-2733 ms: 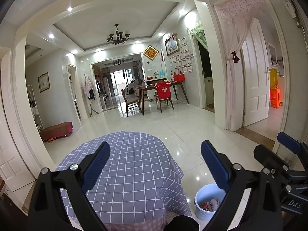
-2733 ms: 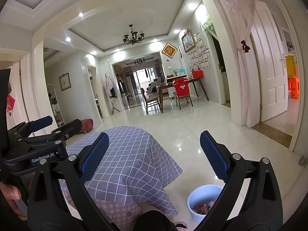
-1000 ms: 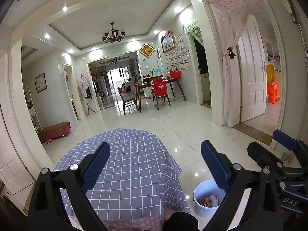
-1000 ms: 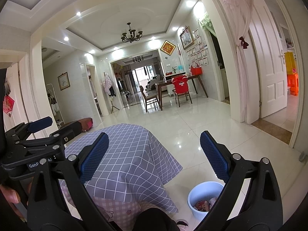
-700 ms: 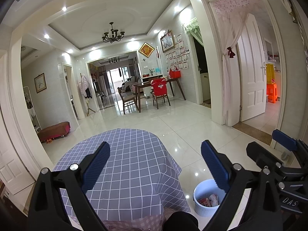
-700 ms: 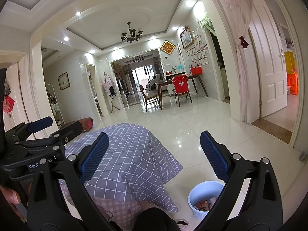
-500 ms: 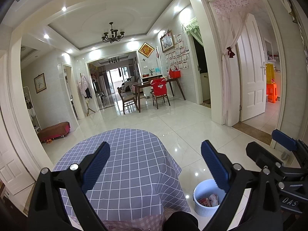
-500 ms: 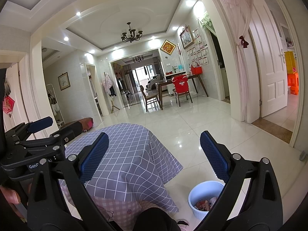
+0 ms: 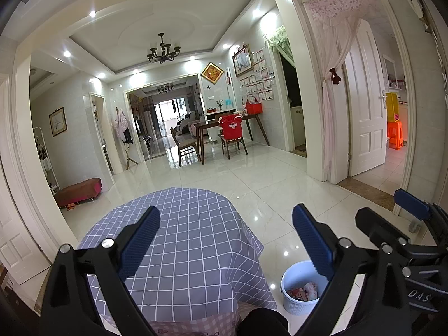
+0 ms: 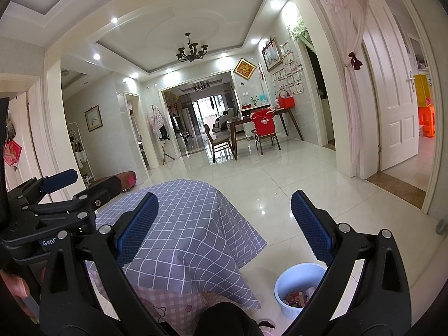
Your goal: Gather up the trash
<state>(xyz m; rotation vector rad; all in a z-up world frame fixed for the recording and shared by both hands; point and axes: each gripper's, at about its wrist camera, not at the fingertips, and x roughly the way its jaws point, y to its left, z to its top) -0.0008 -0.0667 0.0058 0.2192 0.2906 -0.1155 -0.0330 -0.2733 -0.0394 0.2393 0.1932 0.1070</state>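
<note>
A wide tiled floor point(image 9: 280, 190) is seen, with a dining table point(image 9: 224, 124) and chairs far behind. Nearest is the round table point(image 9: 190, 240), draped in a grey checked cloth over a pink one, and no loose trash can be made out on its top in either view. The white bin point(image 9: 291, 294) is stood on the floor just beside the table's right edge, and the task's trash point(image 9: 303, 292), crumpled wrappers of red and pale colour, is already held inside it.

Very little is changed against the pictures of the last seconds: both views are shifted only slightly, the table and bin are kept in the same places, and nothing is carried. From this it is judged that collecting is finished or paused, with both tools merely held above the table.

The left gripper point(image 9: 226, 243) is held wide apart with nothing between its blue pads point(image 9: 140, 240); the right gripper point(image 10: 224, 226) is likewise spread wide and empty.

Much is hidden. The near side of the table top is covered by the gripper bodies, so leftover scraps there cannot be ruled out. Part of the bin's rim is cut off by a finger in both views, and its contents are too small to be named singly. A dark rounded shape point(image 9: 261, 322) at the bottom edge cannot be identified.
</note>
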